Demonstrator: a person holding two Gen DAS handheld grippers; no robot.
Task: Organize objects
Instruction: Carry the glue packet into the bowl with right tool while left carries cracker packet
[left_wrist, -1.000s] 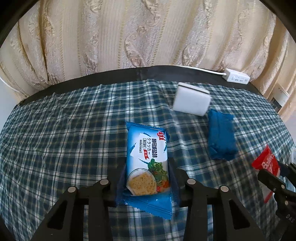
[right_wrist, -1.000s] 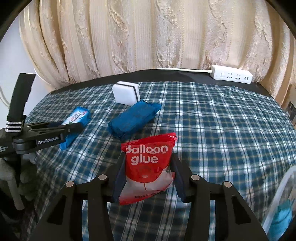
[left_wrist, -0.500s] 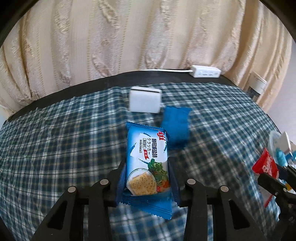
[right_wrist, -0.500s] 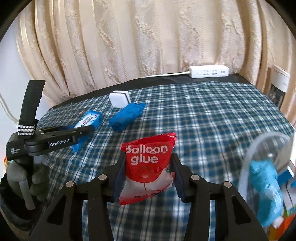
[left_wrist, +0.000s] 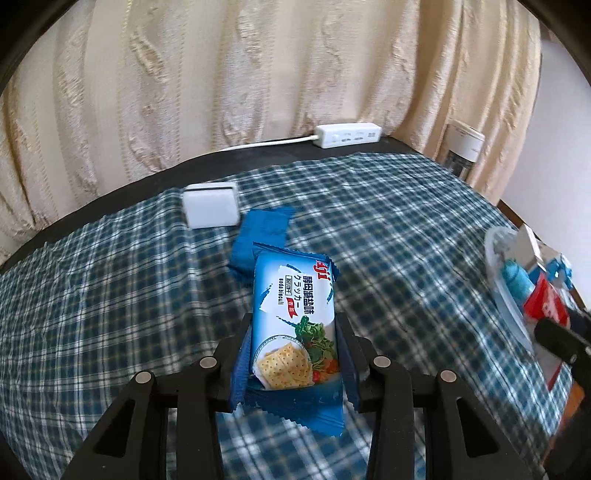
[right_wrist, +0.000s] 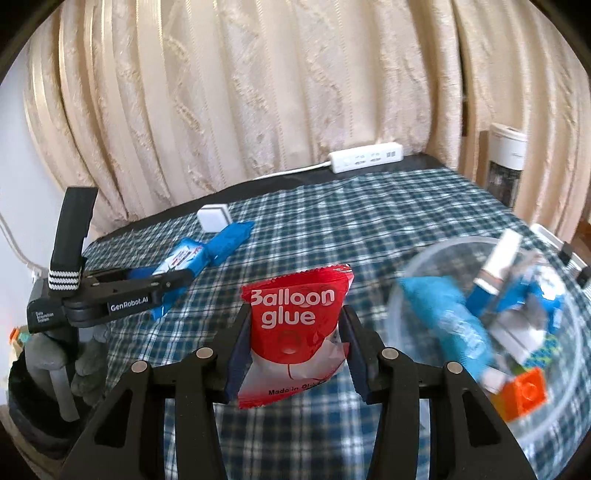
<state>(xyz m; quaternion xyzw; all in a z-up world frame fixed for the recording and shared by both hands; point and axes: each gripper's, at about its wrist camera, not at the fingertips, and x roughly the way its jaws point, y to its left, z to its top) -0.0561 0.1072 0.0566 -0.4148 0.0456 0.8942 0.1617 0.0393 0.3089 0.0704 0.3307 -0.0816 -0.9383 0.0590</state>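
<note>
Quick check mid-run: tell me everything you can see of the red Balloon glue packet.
The Balloon glue packet is a small, glossy plastic pouch, red over most of its face with white lettering, turning white and crinkled toward the bottom, where part of a "Made in" line shows. Its top edge is sealed and slightly wavy. It stands roughly upright, tilted a little, clamped at both sides between the blue pads of the right gripper, held above the plaid tablecloth. Nothing else touches it. A clear bowl of items sits to its right.

Cream curtain (left_wrist: 258, 81), white power strip (left_wrist: 349, 135), plaid tablecloth (left_wrist: 388, 229).
</note>
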